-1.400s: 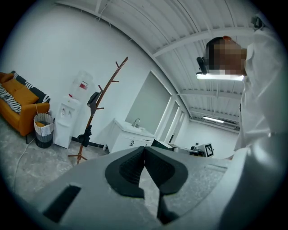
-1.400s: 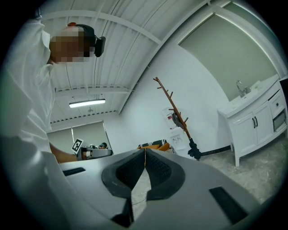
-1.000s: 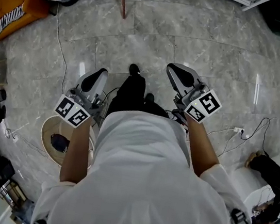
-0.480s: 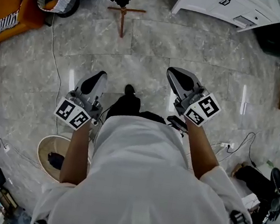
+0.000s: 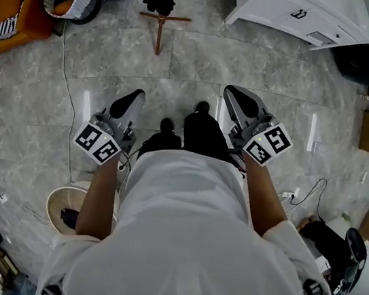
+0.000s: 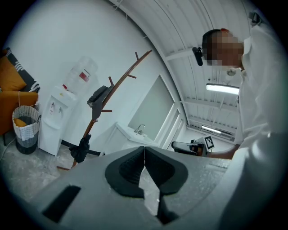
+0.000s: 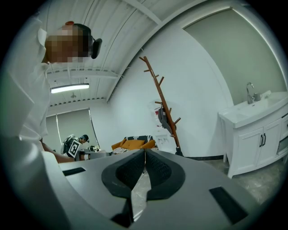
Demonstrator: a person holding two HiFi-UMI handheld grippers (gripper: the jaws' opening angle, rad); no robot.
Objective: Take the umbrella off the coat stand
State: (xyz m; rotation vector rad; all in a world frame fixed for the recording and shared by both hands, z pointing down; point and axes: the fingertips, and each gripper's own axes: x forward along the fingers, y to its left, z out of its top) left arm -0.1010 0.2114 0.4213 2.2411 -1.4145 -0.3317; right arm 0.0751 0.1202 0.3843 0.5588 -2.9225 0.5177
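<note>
Umbrella (image 6: 100, 96) hangs on coat stand (image 6: 118, 82) — left gripper (image 6: 144, 149), right gripper (image 7: 144, 152): fingers together, empty.

Head looks down; gripper views share coat stand (image 7: 172, 128).

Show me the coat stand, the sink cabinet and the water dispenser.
coat stand (image 6: 88, 126), left gripper view, lower pole.
sink cabinet (image 7: 252, 139), right gripper view, cabinet door.
water dispenser (image 6: 53, 121), left gripper view, white body.
</note>
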